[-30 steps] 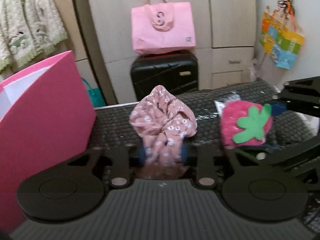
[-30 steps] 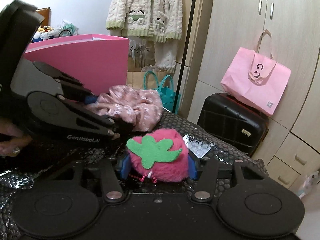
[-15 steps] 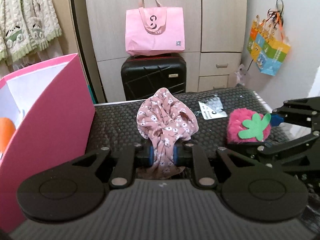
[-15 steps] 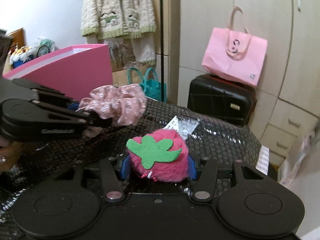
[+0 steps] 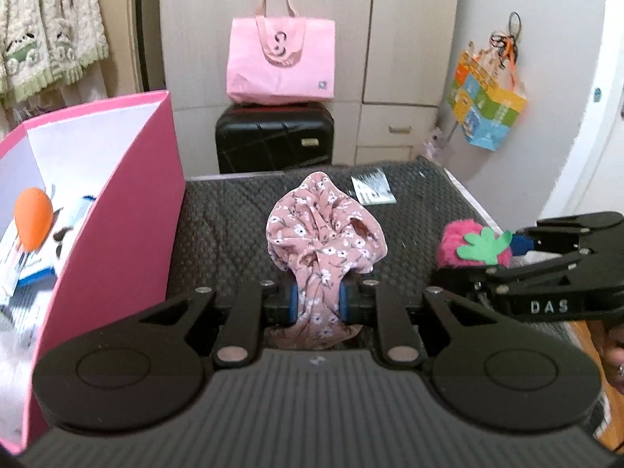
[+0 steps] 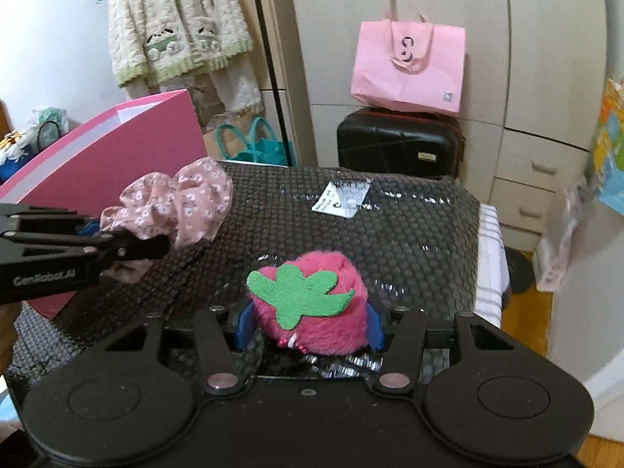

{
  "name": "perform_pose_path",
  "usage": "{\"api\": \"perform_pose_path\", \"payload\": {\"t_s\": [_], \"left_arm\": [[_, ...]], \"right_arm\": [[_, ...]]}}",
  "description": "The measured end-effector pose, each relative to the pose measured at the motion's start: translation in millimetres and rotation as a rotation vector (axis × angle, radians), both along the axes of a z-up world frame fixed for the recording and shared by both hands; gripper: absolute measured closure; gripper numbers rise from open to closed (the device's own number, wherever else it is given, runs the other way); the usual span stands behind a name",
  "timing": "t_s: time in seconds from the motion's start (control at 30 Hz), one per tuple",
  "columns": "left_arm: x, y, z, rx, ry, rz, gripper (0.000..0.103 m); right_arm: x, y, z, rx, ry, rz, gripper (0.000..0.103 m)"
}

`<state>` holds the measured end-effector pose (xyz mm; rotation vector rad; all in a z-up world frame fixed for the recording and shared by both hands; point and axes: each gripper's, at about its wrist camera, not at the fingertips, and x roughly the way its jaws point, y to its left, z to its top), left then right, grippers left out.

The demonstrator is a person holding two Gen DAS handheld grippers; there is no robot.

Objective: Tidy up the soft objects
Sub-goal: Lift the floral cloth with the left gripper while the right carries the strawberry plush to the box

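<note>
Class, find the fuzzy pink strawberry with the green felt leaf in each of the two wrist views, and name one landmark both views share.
Left wrist view: the strawberry sits right of centre, gripped at the tip of the right gripper coming in from the right edge.
Right wrist view: the strawberry is at lower centre, between the blue jaws.
Shared landmark: the pink tote bag standing on the black suitcase.

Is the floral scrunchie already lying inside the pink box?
No, the floral scrunchie is clamped in the left gripper, beside the pink box.
</note>
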<state>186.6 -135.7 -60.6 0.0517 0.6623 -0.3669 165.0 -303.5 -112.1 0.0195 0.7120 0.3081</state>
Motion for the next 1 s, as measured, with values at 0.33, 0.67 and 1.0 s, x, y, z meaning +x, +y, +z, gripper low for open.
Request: {"api": "perform_pose_path", "payload": {"t_s": [0.33, 0.67, 1.0], "left_arm": [[-42, 25, 31, -0.029, -0.016, -0.135, 0.084], [-73, 62, 36, -0.068, 0.013, -0.184, 0.084], [-100, 111, 43, -0.124, 0.083, -0.271, 0.084]], "right_arm": [[-42, 16, 9, 0.036, 0.014, -0.059, 0.044], [-81, 42, 15, 0.089, 0.011, -0.061, 0.044], [-117, 80, 42, 0.130, 0.018, 0.065, 0.044]]}}
